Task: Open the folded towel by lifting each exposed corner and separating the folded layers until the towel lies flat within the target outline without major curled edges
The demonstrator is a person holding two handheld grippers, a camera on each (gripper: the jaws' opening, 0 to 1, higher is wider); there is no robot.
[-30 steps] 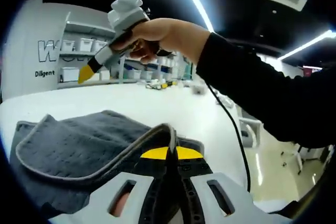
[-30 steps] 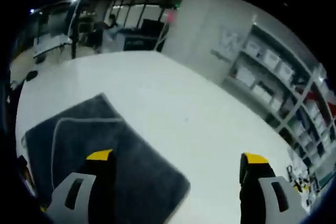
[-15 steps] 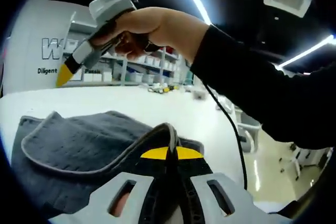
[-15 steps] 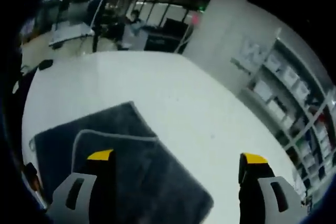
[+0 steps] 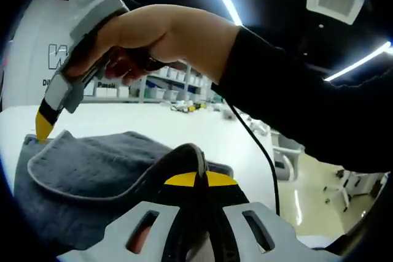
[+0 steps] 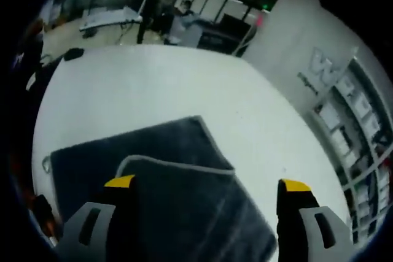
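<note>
On the white tabletop [image 6: 184,84] lies the dark grey towel [image 6: 178,182], still folded: in the right gripper view one layer with a pale piped edge rests on a larger layer beneath, and its exposed corner sits just beyond the left jaw tip. No target outline can be made out on the tabletop in either view.

The left gripper [image 5: 196,179] has its yellow-tipped jaws pressed together on a raised fold of the towel's piped edge; the cloth arches up into the jaws at the near side of the left gripper view, so that edge is lifted clear of the layer below.

The right gripper [image 6: 206,183] has its jaws spread wide apart and holds nothing. In the left gripper view a hand [image 5: 166,41] in a dark sleeve carries it, and one yellow tip points down at the far left corner of the towel, touching it or just above it; I cannot tell which.

As a judgement, the task is in its early part. One edge is pinched and raised, but the layers have not been separated and the towel is nowhere near flat. What is left: close the right gripper on the far corner, draw the upper layer away to open the fold, then spread the cloth and smooth any curled edges.
</note>
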